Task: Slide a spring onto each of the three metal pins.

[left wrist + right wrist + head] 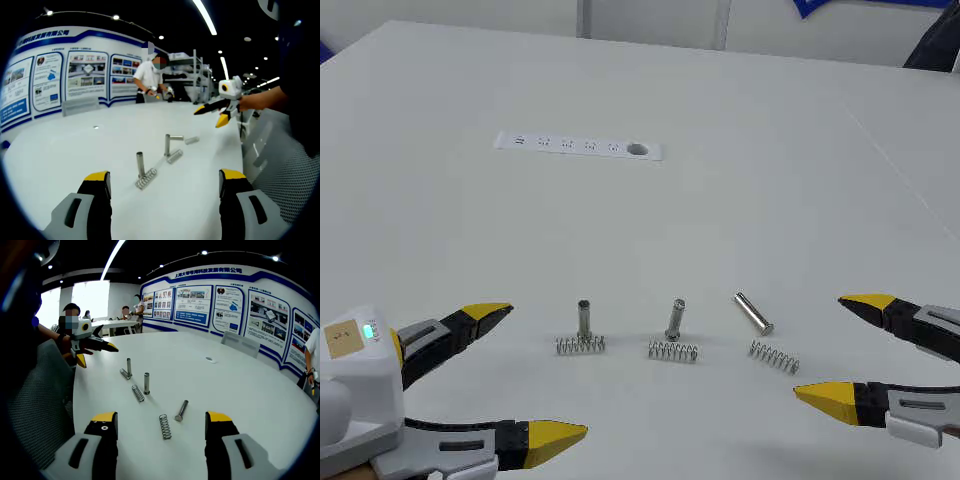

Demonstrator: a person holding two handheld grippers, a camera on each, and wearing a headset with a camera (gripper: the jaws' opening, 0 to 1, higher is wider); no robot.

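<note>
- The left yellow-tipped gripper [545, 370] is held wide open and empty, at the near left of the row.
- The right yellow-tipped gripper [818, 347] is held equally spread, empty, at the right.
- On the white table [720, 200], the left silver metal pin [584, 318] and the middle silver metal pin [675, 318] are stood upright. The right silver metal pin [753, 312] is laid flat.
- The left coiled steel spring [580, 345], middle coiled steel spring [673, 351] and right coiled steel spring [774, 356] are laid just nearer than their pins.

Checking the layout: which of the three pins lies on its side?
The right pin, by the right gripper; the left pin and middle pin stand upright.
</note>
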